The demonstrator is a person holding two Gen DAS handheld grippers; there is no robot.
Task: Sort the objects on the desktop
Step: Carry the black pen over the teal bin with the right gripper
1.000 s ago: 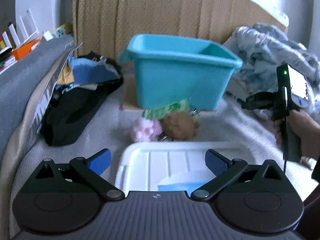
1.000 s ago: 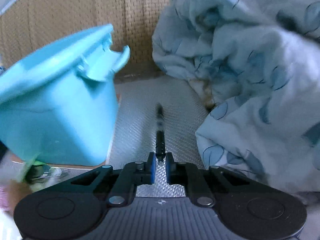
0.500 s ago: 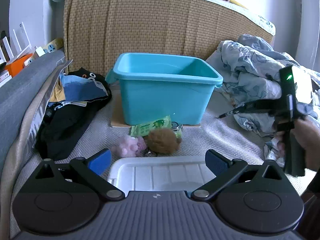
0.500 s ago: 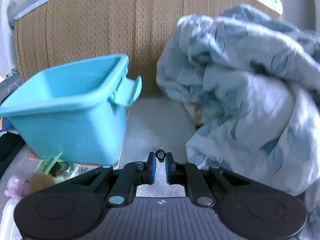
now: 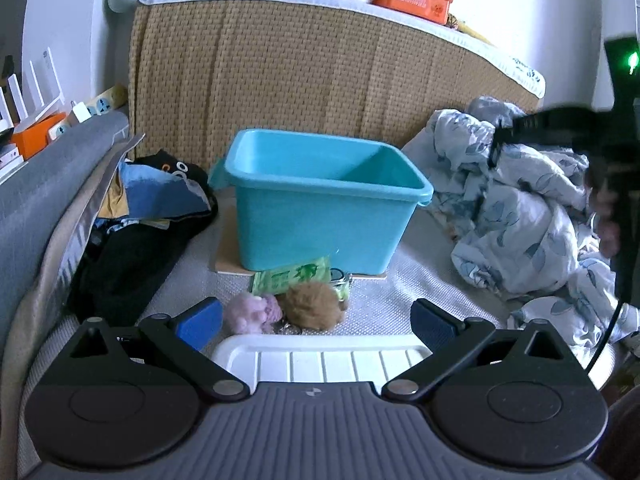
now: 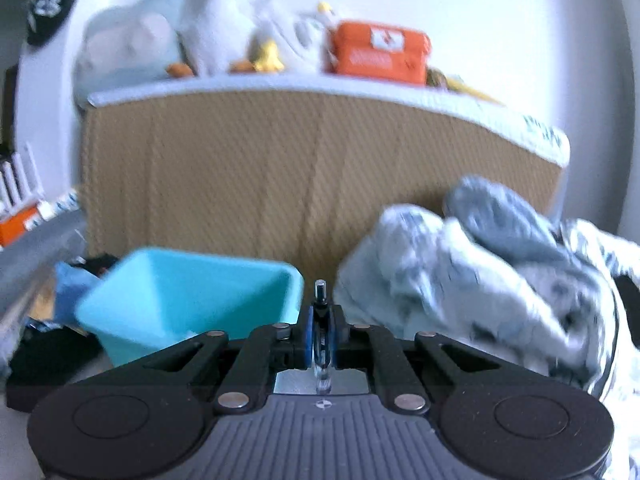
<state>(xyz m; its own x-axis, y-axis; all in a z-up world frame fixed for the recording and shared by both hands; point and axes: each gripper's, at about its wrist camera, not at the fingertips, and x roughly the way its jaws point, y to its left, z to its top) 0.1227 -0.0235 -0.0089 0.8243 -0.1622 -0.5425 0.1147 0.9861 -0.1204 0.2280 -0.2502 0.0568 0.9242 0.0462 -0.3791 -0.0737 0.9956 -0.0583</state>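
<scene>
The right hand-held gripper (image 6: 320, 334) is clamped on a thin dark pen (image 6: 320, 300) standing upright between its blue pads, just right of the smooth teal plastic tub (image 6: 188, 300). The left hand-held gripper (image 5: 316, 320) hangs open over a ribbed white lid (image 5: 320, 356); beyond it lie one pink pompom (image 5: 252, 312), one brown pompom (image 5: 314, 306) and one green packet (image 5: 292, 278), near the tub's front wall, with a crumpled blue quilt (image 5: 516, 216) at right
</scene>
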